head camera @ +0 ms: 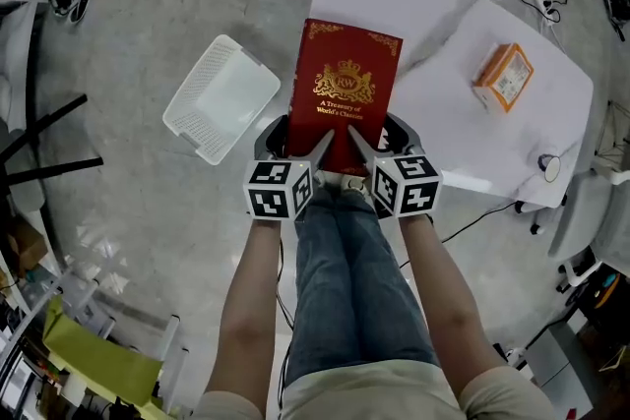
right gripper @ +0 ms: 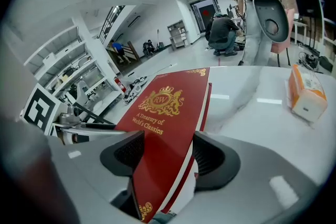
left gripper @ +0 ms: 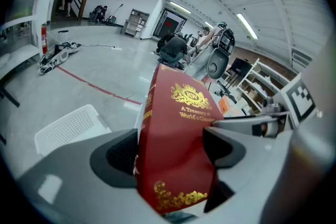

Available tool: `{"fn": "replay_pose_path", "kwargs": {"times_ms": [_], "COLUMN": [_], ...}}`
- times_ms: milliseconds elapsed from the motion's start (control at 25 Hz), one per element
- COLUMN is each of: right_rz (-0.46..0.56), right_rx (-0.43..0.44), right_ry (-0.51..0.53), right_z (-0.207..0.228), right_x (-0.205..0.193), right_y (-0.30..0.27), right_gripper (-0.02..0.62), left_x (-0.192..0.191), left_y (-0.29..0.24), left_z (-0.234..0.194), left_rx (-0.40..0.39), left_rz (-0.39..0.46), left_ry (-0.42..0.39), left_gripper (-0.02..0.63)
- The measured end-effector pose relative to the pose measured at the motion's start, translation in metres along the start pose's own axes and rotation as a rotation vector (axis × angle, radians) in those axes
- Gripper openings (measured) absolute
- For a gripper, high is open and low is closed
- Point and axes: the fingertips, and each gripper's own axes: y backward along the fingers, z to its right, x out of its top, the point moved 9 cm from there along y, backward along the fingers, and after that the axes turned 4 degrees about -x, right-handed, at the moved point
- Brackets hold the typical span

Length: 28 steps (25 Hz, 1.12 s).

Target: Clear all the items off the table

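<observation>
Plainly, in the head view the red book is off the white table, held up over its near edge. Its long axis runs straight away from the person, and its near short end sits between the left gripper and the right gripper. The white basket stands on the floor just left of the book, so the left gripper is the nearer one. A carry there would likely swing leftward. An orange box lies on the table, well apart to the right. In the left gripper view, the left gripper has its jaws partly spread and clamped on the book, a pad pressing on each side, with the basket low to the left. In the right gripper view, the right gripper likewise pinches the tilted book between cover and back, and the orange box rests on the table beyond.
</observation>
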Motion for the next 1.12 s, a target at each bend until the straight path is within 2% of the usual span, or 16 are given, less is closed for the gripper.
{"fn": "replay_pose_path", "kwargs": {"times_ms": [1120], "right_rz": [-0.114], "right_rx": [0.248], "right_ry": [0.271], "right_z": [-0.14], "right_x": [-0.018], "right_y": [-0.054], "right_gripper": [0.287], "left_x": [-0.075], "left_y": [0.117], "left_z": [-0.089], "left_rx": [0.238], "left_rz": [0.189], "left_ry": [0.287], "left_gripper": [0.374]}}
